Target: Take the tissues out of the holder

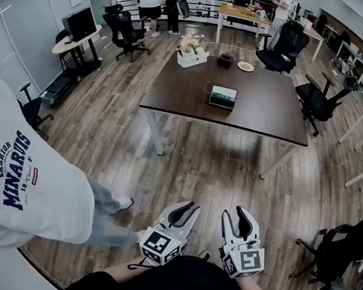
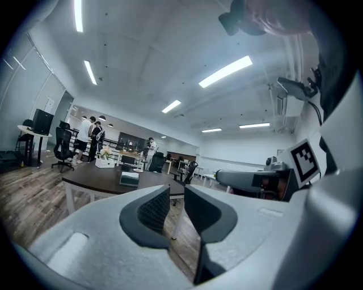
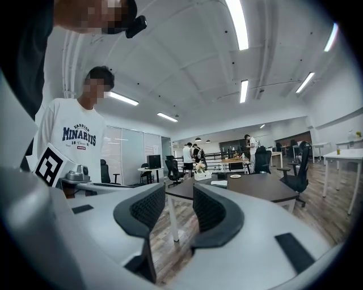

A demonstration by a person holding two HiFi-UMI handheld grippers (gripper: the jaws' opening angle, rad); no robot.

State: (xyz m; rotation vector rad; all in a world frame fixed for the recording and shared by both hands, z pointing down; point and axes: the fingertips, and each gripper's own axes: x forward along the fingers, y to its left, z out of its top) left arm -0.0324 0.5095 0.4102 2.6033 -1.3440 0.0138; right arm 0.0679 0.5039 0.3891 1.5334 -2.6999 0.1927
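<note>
A: What's at the far left?
B: A person (image 1: 26, 184) in a white printed shirt, standing on the wood floor (image 1: 217, 169) just beside the one who holds the tongs

A: And the left tongs (image 2: 177, 198)?
B: Open, with a narrow gap between the pads (image 2: 154, 209) and nothing in it; only floor shows through

A: The right tongs (image 3: 178, 195)?
B: Open too, a bit wider, and also empty. Both are held low and close to the body, side by side, pointing toward the table (image 1: 173, 96)

A: Where is the holder (image 1: 223, 97)?
B: On the table, about the middle of it, well apart from both tongs. Its top is pale; I can't tell from here whether any tissue sticks out

A: Anything else up there?
B: Along the far edge, left to right: a white basket (image 1: 192, 55) with flowers, a small dark box (image 1: 225, 60), a plate (image 1: 246, 66). Black chairs (image 1: 285, 43) stand beyond the table and to its right
</note>
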